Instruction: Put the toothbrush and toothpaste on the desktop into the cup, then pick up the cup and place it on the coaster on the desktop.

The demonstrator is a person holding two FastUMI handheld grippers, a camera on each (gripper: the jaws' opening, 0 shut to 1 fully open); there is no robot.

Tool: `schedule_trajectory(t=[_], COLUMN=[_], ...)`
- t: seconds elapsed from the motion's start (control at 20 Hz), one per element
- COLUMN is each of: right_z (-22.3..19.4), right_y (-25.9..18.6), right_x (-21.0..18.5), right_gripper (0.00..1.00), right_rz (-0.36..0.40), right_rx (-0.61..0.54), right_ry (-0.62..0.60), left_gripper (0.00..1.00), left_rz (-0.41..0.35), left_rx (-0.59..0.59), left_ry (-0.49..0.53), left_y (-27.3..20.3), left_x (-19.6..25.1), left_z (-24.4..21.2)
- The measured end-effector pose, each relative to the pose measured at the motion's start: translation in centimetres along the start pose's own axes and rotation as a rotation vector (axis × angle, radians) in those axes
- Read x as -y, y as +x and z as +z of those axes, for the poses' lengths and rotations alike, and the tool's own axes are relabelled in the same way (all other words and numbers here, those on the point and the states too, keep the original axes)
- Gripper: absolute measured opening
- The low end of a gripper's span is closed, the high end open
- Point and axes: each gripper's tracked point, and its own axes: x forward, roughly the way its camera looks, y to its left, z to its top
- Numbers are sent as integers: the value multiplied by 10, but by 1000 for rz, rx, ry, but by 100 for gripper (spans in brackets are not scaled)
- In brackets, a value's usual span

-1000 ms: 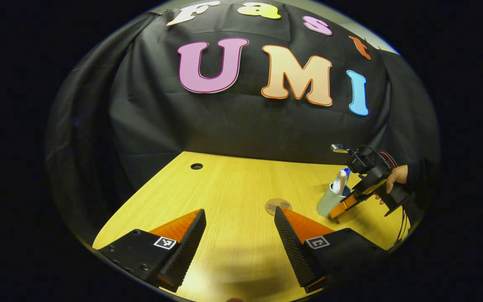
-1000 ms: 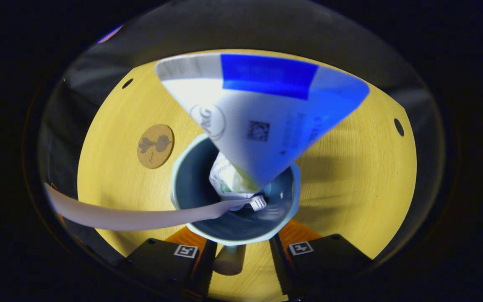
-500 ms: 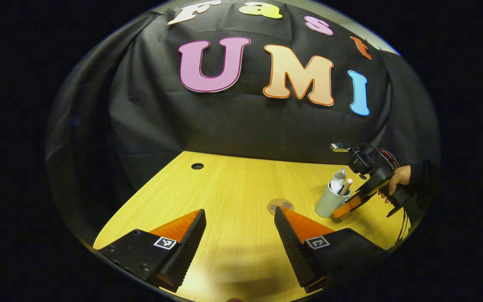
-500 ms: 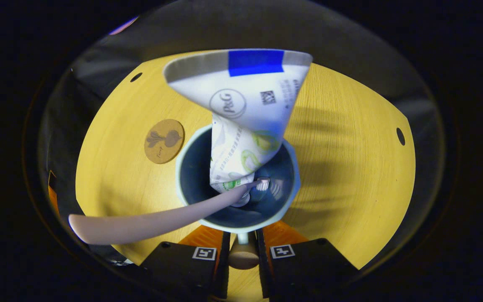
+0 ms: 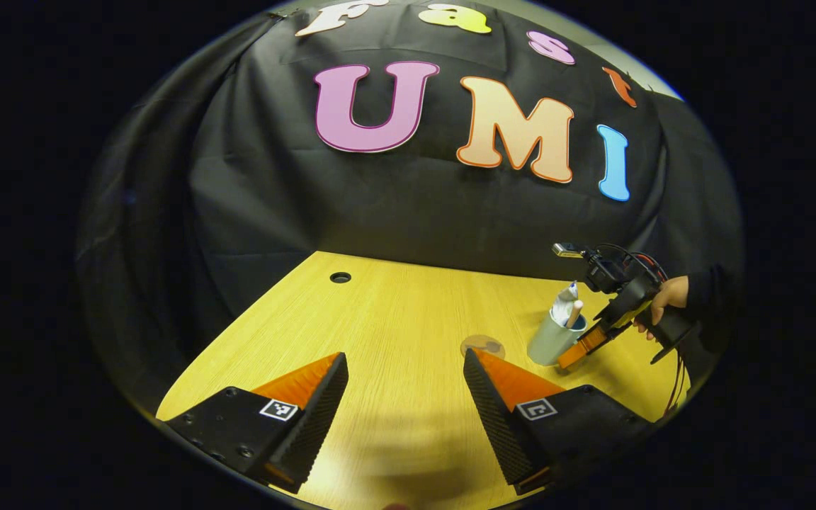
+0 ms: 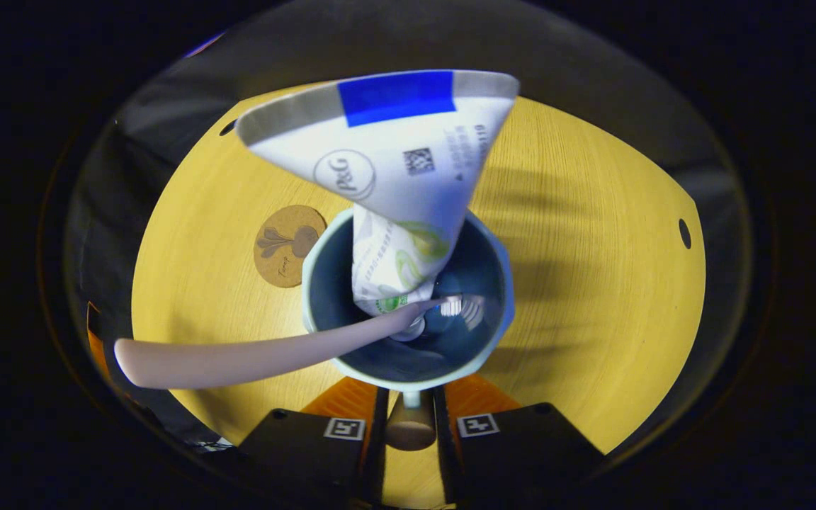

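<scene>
A pale blue cup holds a white toothpaste tube and a toothbrush that leans out over its rim. My right gripper is shut on the cup's handle. A round cork coaster lies just left of the cup, its edge hidden by the rim. In the left gripper view the cup is at the far right, beside the coaster, with the right gripper on it. My left gripper hovers open over bare wood, holding nothing.
The yellow wooden desktop has a cable hole near the back; two holes show in the right gripper view. A hand in a dark sleeve holds the right gripper. Black cloth backs the desk.
My right gripper's fingers have shut on the cup's handle. The cup now sits closer to the coaster, and the toothpaste has settled deeper in the cup. My left gripper has barely moved.
</scene>
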Motion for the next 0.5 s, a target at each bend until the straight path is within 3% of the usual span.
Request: schedule_trajectory(t=[0.15,0.25,0.5], right_z=[-4,-2,12], right_y=[11,12,4], right_x=[4,3,-10], right_gripper=[33,29,33], right_rz=[-30,-41,-9], right_rx=[-30,-7,62], right_ry=[-31,-56,-40], left_gripper=[95,95,95], left_rz=[15,26,37], left_rx=[1,-1,-7], left_ry=[3,2,-4], left_y=[-5,-7,-8], left_x=[-9,-16,-24], left_z=[-1,-3,-5])
